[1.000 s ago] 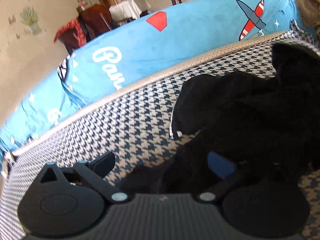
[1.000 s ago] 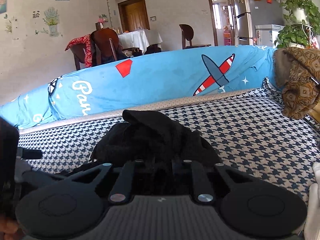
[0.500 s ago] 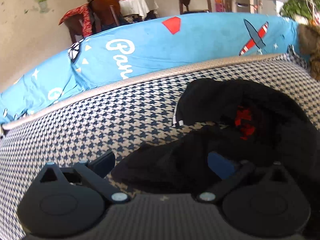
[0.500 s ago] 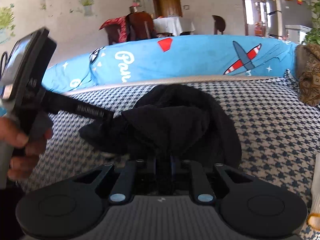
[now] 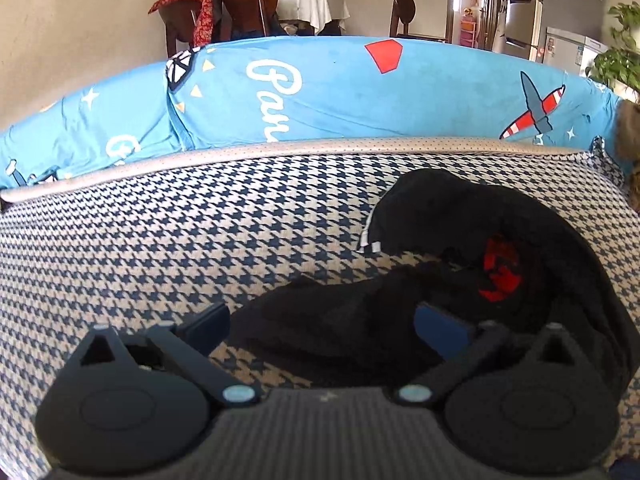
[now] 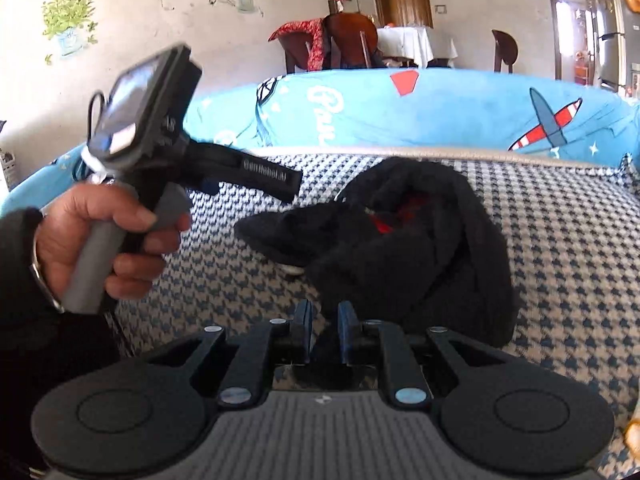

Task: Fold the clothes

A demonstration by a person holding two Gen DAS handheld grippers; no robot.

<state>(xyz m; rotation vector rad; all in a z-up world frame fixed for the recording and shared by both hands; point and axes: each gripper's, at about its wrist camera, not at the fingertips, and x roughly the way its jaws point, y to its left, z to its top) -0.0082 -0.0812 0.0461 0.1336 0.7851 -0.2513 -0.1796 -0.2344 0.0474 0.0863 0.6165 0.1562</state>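
A crumpled black garment (image 5: 472,264) with a red print (image 5: 500,272) lies in a heap on the houndstooth surface (image 5: 200,248). My left gripper (image 5: 324,326) is open, its fingers spread wide over the garment's near edge, and it holds nothing. In the right wrist view the same black garment (image 6: 420,240) sits just ahead. My right gripper (image 6: 325,328) has its jaws nearly together with a fold of black cloth pinched between them. At the left of that view a hand (image 6: 100,240) holds the left gripper's handle above the surface.
A blue cover (image 5: 360,96) printed with planes and lettering runs along the far edge behind a beige rim (image 5: 320,148). Bare houndstooth fabric stretches left of the garment. Chairs (image 5: 240,8) and a fridge (image 5: 560,12) stand beyond. Brown cloth (image 5: 630,136) shows at the right edge.
The garment has come down into a lower heap and its red print now shows. The left gripper has drawn back to the left and stayed open. The right gripper keeps its hold.
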